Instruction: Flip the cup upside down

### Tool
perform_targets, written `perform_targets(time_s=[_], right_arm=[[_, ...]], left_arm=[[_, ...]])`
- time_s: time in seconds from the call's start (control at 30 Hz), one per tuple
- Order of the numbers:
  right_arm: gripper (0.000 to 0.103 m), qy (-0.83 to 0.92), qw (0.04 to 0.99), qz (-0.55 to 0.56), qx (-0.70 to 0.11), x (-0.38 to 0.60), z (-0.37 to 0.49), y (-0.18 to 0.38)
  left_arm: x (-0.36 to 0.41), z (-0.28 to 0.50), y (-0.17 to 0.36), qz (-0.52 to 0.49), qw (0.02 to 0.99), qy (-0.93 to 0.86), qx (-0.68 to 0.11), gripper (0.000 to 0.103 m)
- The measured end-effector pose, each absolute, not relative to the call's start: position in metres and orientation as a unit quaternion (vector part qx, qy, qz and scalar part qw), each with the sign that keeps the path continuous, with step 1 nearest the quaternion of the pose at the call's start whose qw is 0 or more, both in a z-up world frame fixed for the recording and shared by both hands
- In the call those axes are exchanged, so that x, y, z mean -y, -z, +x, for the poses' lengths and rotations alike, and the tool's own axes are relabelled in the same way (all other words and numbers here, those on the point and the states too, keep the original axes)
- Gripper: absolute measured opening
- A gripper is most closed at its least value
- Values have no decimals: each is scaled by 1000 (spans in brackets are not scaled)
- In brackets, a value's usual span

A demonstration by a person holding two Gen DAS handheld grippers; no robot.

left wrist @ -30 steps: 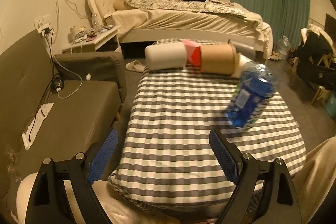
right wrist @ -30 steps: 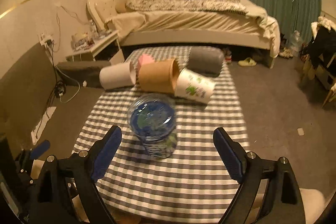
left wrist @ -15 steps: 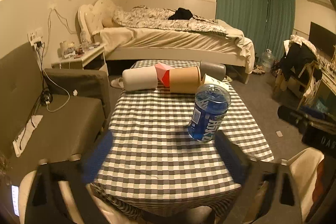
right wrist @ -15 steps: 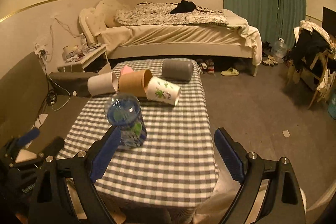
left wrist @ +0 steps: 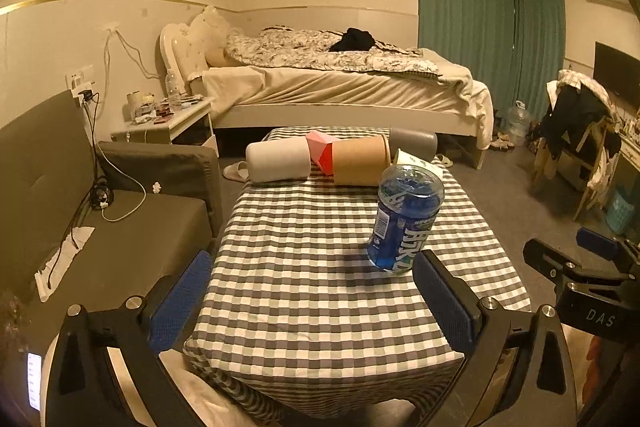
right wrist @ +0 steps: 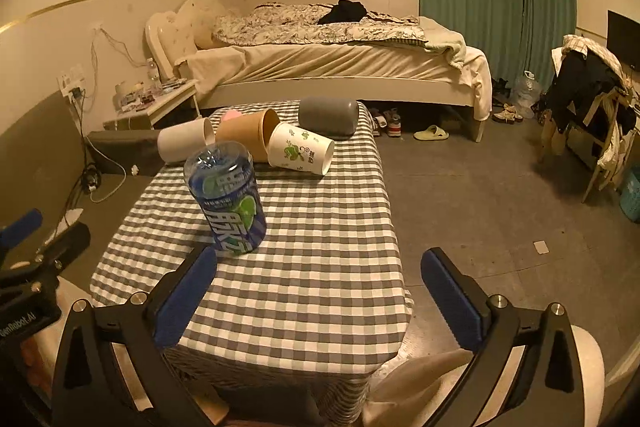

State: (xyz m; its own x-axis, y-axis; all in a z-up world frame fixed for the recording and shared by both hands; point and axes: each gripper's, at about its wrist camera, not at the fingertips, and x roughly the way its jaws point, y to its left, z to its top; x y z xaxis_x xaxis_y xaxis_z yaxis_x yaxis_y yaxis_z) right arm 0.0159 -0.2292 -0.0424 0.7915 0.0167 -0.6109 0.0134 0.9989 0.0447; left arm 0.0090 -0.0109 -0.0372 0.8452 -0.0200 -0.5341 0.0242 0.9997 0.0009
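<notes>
Right wrist view: cup (right wrist: 226,199) stands inverted on desk (right wrist: 328,267) at 10 o'clock; your claws (right wrist: 316,291) (left wrist: 308,297) released; flip apparently done.

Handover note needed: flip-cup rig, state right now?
Left gripper: open, empty, held back at the table's near edge.
Right gripper: open, empty, also held back.
Blue cup stands free on the checkered table, base up by the look of it, so the flip appears done.
Other cups lie on their sides at the far end: white cup, brown cup, leaf-print cup, grey cup.
Left: confirm the cup is steady.
</notes>
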Motion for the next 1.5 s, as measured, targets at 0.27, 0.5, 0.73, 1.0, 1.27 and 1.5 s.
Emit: perform_targets(time_s=[0.27,0.5,0.73,1.0,1.27,1.5], right_arm=[[102,5,946,26,-324,231,17,44],[102,7,946,22,-323,231,18,45],[102,8,946,22,-324,230,18,46],[102,9,945,20,-326,229,18,46],[103,10,945,18,-327,230,18,47],[103,10,944,16,-330,230,18,48]], left_arm=[[10,10,38,2,959,14,-282,103],[10,10,38,2,960,16,-280,103],[10,9,39,3,960,13,-278,103],[7,9,39,-2,960,9,-281,103],[6,9,39,-1,959,9,-283,103],[6,9,40,-1,959,9,-283,103]])
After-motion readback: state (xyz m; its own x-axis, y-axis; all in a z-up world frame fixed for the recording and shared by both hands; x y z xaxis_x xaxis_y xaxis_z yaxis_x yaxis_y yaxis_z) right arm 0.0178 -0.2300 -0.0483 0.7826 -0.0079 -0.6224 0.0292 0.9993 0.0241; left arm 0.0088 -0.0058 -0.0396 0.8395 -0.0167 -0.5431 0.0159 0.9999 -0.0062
